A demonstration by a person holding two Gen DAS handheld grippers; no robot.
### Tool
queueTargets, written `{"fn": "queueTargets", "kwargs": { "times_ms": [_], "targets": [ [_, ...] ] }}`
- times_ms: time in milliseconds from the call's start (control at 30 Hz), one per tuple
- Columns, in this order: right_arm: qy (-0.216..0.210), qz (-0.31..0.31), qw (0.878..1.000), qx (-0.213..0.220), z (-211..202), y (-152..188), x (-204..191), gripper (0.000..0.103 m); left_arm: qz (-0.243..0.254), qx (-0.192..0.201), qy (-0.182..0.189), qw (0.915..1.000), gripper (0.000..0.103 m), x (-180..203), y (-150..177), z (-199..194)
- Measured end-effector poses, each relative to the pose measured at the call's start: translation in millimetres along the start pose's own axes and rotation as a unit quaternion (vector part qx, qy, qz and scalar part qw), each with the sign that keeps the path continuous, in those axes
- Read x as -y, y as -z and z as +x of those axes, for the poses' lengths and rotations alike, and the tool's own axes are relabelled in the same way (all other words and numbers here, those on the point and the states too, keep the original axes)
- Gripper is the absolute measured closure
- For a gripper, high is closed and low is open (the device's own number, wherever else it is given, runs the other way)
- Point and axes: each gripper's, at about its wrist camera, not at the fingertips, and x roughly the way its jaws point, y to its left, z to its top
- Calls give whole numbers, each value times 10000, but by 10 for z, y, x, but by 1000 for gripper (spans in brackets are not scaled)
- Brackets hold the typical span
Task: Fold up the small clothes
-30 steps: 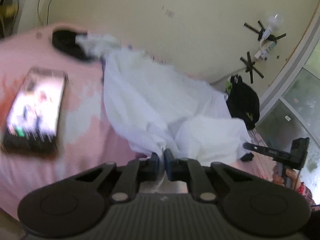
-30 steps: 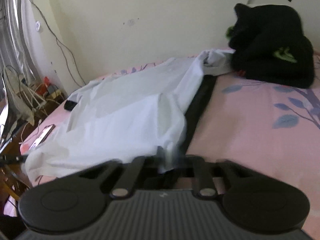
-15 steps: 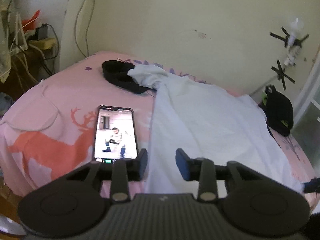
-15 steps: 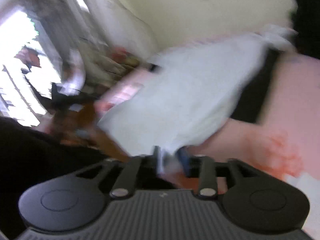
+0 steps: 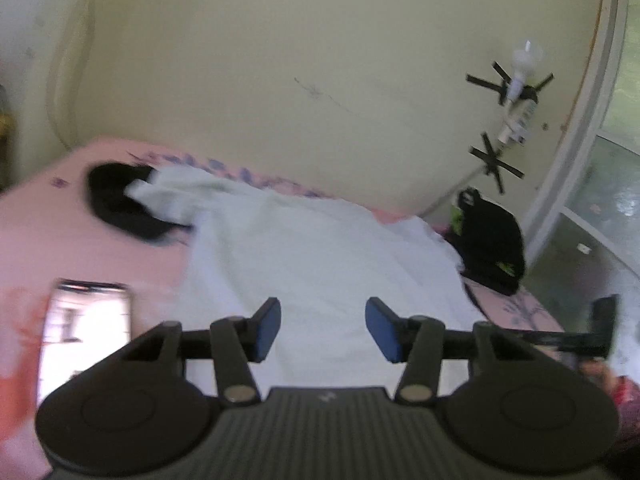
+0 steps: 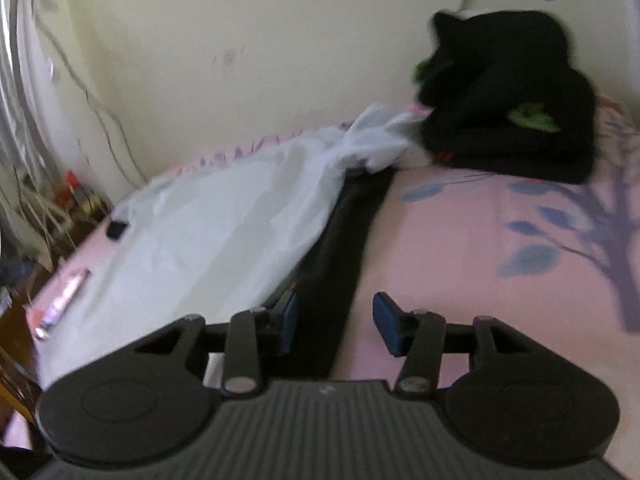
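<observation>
A white garment (image 5: 304, 256) lies spread flat on the pink bed (image 5: 48, 240); it also shows in the right wrist view (image 6: 224, 240). A black strip of cloth (image 6: 340, 264) lies along its right edge. My left gripper (image 5: 323, 330) is open and empty above the garment's near edge. My right gripper (image 6: 335, 328) is open and empty over the black strip, beside the garment's near right edge. The right gripper also shows in the left wrist view (image 5: 600, 328) at the far right.
A lit phone (image 5: 84, 328) lies on the bed left of the garment. A dark cloth (image 5: 116, 200) lies at the garment's far left corner. A black bundle with green marks (image 6: 508, 104) sits at the far right against the wall. Cables and clutter (image 6: 52, 192) stand left of the bed.
Both grippers were shut on the garment's near edge a second ago and have opened and let it go. The garment, bunched before, now lies spread flat.
</observation>
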Motion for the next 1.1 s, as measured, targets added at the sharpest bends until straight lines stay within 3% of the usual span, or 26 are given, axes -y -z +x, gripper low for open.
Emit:
{"fn": "queueTargets", "kwargs": {
  "times_ms": [67,133,200,267,400,467,533,633,733,800,833,967,1100],
  "targets": [
    [195,-366,9991,17,91,-56,-101,102,-75,-175,173,9997,55,19,4,232],
    [197,-233,9995,126,44,-236,-54,103,-117,-351,265,9990,55,46,7,436],
    [459,-293,9964,646,-187,-591,-31,103,-79,-469,351,9982,55,78,17,599],
    [324,-163,9910,1285,-542,-1044,19,103,-43,-515,408,9978,53,82,17,705],
    [471,-264,9617,2688,-1298,-1877,-58,103,-128,-540,498,9972,52,33,20,911],
    [680,-377,9472,3110,-1495,-2193,-140,103,-214,-553,572,9966,52,-12,33,979],
    [736,-507,9401,3290,-1554,-2427,-261,103,-296,-557,627,9960,52,-57,56,1033],
    [476,-761,9491,3020,-1362,-2620,-482,103,-428,-550,684,9952,50,-135,80,1117],
    [268,-778,9710,2245,-898,-2430,-558,103,-474,-538,647,9953,50,-179,72,1246],
    [182,-388,9832,1773,-597,-2119,-435,59,-464,-535,684,9951,50,-183,48,1321],
    [157,-202,9866,1610,-479,-1928,-359,16,-440,-548,717,9949,50,-184,38,1364],
    [804,-210,9942,689,0,-1138,-189,23,-358,-739,757,9937,49,-181,77,1488],
    [1156,-345,9926,111,171,-688,-66,24,-353,-714,854,9932,47,-180,90,1477]
  ]
}}
